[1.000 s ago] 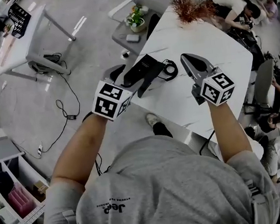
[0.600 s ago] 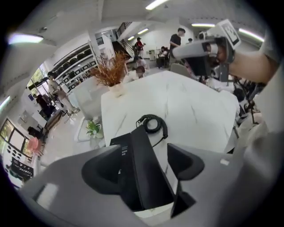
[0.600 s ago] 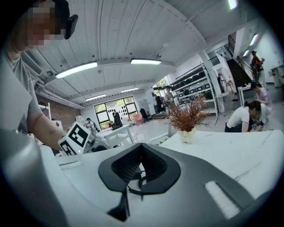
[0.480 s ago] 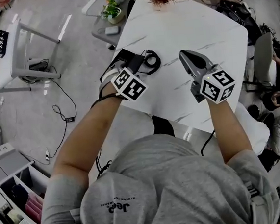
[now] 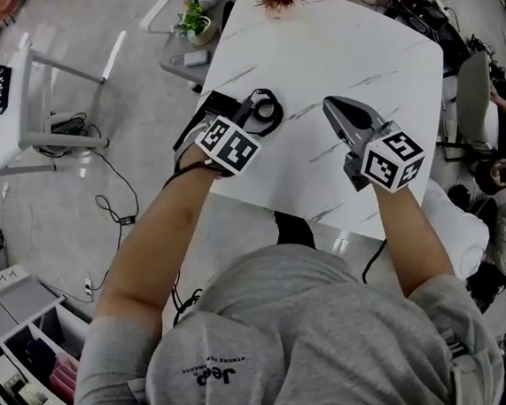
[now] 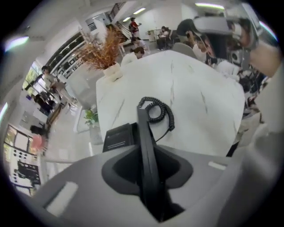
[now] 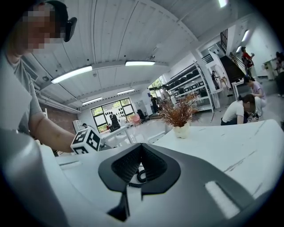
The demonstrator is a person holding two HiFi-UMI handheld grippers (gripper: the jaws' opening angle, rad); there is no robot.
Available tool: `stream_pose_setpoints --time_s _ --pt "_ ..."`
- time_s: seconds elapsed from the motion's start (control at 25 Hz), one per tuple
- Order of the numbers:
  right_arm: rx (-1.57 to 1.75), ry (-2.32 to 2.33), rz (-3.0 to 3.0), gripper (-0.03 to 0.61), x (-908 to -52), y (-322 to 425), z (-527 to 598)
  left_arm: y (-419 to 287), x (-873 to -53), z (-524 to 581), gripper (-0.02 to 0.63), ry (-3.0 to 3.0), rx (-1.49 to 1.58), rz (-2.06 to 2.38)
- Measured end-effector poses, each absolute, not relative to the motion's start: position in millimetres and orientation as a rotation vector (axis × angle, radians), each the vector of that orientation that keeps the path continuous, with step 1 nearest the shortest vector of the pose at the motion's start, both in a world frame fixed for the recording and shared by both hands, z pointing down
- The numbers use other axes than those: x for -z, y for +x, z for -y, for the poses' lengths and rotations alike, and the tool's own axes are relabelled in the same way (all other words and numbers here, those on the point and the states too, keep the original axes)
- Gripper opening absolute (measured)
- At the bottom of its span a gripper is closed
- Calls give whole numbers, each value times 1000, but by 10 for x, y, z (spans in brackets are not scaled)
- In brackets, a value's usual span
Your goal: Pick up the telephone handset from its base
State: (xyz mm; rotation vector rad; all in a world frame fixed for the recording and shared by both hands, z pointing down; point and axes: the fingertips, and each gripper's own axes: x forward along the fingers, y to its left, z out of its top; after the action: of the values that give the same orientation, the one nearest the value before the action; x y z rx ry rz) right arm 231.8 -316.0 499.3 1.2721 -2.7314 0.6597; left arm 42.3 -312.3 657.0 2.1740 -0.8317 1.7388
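While its jaws are closing on the black telephone handset (image 6: 144,128), which lies between them at its base (image 6: 119,136) near the desk (image 6: 199,102) edge, the left hand-held gripper (image 6: 150,153) points steeply down; the right hand-held gripper (image 5: 335,106), jaws together and empty, hovers over the desk beside the coiled cord (image 6: 157,111)

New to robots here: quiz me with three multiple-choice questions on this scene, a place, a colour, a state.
1. The phone base sits: A on the floor; B at the table's left edge; C mid-table.
2. The coiled cord is: A black; B white; C red.
3. Between the left claw's jaws: A nothing; B a vase; C the handset.
Answers: B, head view shows the base at the table's left edge; A, the cord is black; C, the handset stands between the left claw's closing jaws.
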Motion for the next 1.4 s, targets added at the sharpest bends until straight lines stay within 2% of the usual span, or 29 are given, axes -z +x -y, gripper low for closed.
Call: stream_pose_setpoints --time_s 0.28,0.52,0.84,1.4 --pt "-649 1243 2744 3 -4885 2213 3134 436 -6061 3180 138 2226 -1377 846" --pt "-593 1167 2808 3 -4538 1848 3172 83 -5365 3086 138 2288 -1171 955" --pt "-507 986 2944 3 -3923 1035 3088 -518 -4546 2524 138 2421 -974 990" --pt "-372 447 3109 3 -3221 -995 2547 -2245 -3788 1175 138 2359 -745 1309"
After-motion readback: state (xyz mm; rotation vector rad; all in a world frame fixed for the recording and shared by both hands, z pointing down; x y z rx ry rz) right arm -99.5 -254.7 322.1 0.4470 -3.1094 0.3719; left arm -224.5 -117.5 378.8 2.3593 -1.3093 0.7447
